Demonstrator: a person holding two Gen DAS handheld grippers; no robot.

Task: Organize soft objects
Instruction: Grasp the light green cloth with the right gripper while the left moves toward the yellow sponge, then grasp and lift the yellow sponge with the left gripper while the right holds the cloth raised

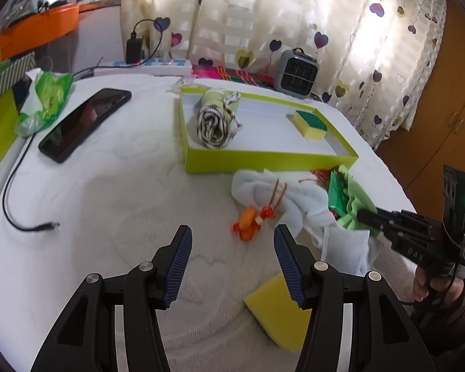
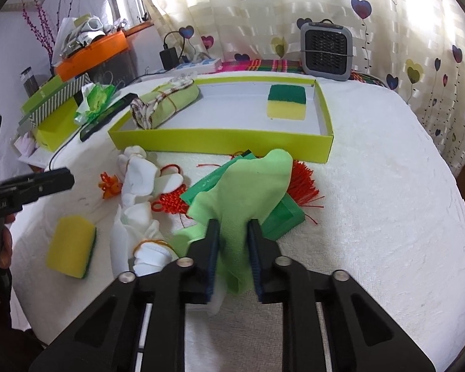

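A lime box lid (image 1: pixel 263 158) (image 2: pixel 220 147) on the white bed holds a rolled cloth (image 1: pixel 215 117) (image 2: pixel 164 100) and a yellow-green sponge (image 1: pixel 310 125) (image 2: pixel 286 103). In front lie white socks (image 1: pixel 282 198) (image 2: pixel 139 179), an orange toy (image 1: pixel 248 221) (image 2: pixel 110 184), a red knot with tassel (image 2: pixel 300 183) and a second sponge (image 1: pixel 279 316) (image 2: pixel 71 248). My right gripper (image 2: pixel 234 232) is shut on a light green cloth (image 2: pixel 248 186) (image 1: pixel 353 198) draped over a green frame (image 2: pixel 282 217). My left gripper (image 1: pixel 232 248) is open and empty, just short of the orange toy.
A black phone (image 1: pixel 83 122), a green tissue pack (image 1: pixel 43 102), a black cable (image 1: pixel 15 204) and a power strip (image 1: pixel 145 66) lie at the left. A grey heater (image 1: pixel 297 73) (image 2: pixel 327 51) stands behind the lid. Boxes (image 2: pixel 52 105) sit left.
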